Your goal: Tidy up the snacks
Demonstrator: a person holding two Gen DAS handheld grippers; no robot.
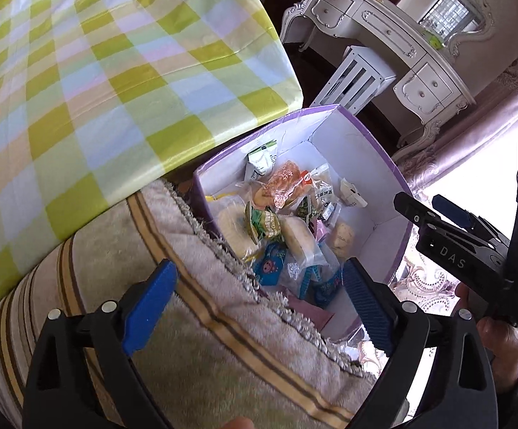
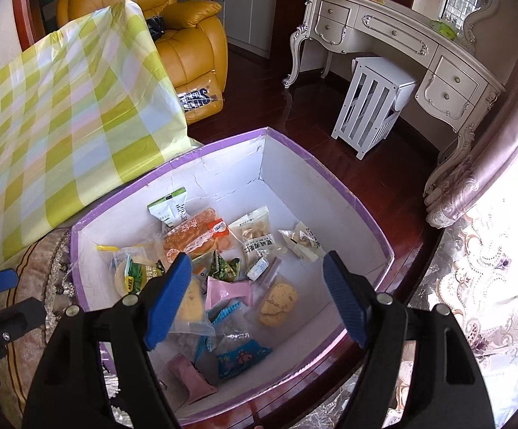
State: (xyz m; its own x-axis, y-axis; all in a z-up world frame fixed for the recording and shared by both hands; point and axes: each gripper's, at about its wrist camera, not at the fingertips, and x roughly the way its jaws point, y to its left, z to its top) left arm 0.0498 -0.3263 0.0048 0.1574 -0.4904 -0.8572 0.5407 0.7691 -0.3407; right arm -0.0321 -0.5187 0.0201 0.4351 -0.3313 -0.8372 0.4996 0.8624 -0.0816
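1. Snacks (image 2: 201,271): we see a loose heap of wrapped packets on the floor of the purple-rimmed box (image 2: 294,146), which stands on the wooden floor (image 2: 312,114) just beside the fringed striped blanket (image 1: 194,321)
2. Right gripper (image 2: 259,300): it hangs above the box with its blue ribbed fingers (image 2: 344,304) spread wide and holding nothing; we judge that a good pick drops straight onto one packet at the top of the heap, such as the orange bread packet (image 2: 191,239), and closes across its narrow side
3. Left gripper (image 1: 259,307): fingers likewise wide apart and empty, over the blanket at the box's edge
4. Materials: crinkly clear film, slippery and soft, so we would close gently; the box walls are white card, creased at the corners
5. Surroundings: a glossy checked cloth (image 1: 98,89) covers the bench
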